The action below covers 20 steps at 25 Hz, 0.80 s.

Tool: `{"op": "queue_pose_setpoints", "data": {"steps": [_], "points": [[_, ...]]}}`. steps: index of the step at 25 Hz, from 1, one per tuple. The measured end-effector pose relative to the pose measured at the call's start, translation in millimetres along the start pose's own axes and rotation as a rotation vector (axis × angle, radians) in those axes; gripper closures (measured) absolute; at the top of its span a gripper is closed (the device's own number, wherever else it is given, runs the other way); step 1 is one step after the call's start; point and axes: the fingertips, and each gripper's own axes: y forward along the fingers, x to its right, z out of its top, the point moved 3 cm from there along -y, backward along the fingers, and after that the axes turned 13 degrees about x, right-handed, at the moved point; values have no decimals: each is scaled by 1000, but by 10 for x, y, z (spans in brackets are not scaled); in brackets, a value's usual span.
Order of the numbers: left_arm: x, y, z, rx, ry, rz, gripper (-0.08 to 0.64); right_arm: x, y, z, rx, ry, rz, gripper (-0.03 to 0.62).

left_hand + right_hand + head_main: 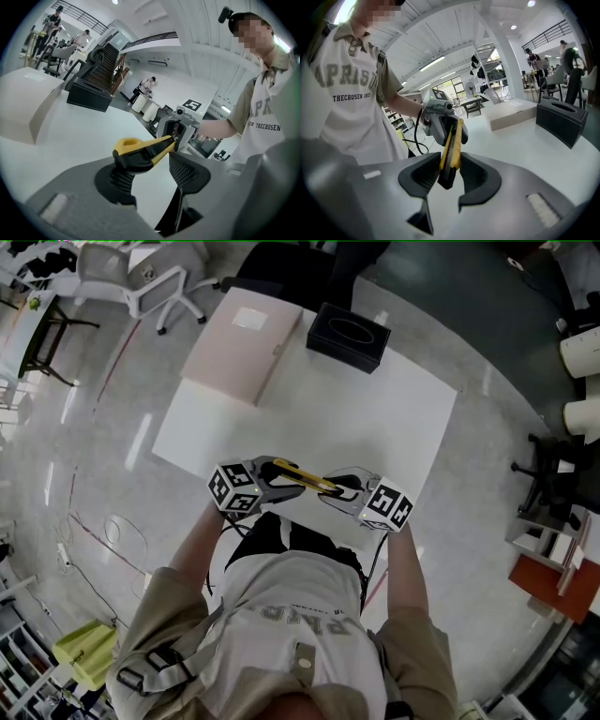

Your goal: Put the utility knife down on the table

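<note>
Knife [309, 477] and both claws hang over the near part of the white table [375, 418], so we judge the putting-down not yet done: the knife bridges the two claws in the air and no part of it seems to rest on the tabletop. Our right claw [449, 174] is narrowed onto one end of the knife, a pad pressing on each flat side, and it carries the weight. Our left claw [151, 171] stands wide; the knife's thick yellow-and-black end lies on or just over one pad, while the other pad stands clear of it, so we read no grip there. Next, as we see it, the left claw should draw away from that end, and the right should then sink until the knife lies flat on the bare white surface, well short of the black box [349, 337] and the pale flat box [244, 343] at the far side, and only then spread its jaws. Lowering it tilted could make the free end strike first and twist the knife in the pads. We cannot tell whether the blade is out, nor how high the knife hangs above the table. From above, our own body covers the table's near edge, and both claws are small there.
</note>
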Motion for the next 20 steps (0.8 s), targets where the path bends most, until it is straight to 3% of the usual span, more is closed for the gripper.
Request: {"op": "queue_pose_setpoints", "data": {"steps": [6, 20], "points": [[-90, 1, -218, -95, 50, 27, 327, 28, 123, -251, -46, 17, -4, 465], [-298, 59, -548, -219, 137, 56, 311, 98, 300, -646, -105, 14, -64, 465]]}}
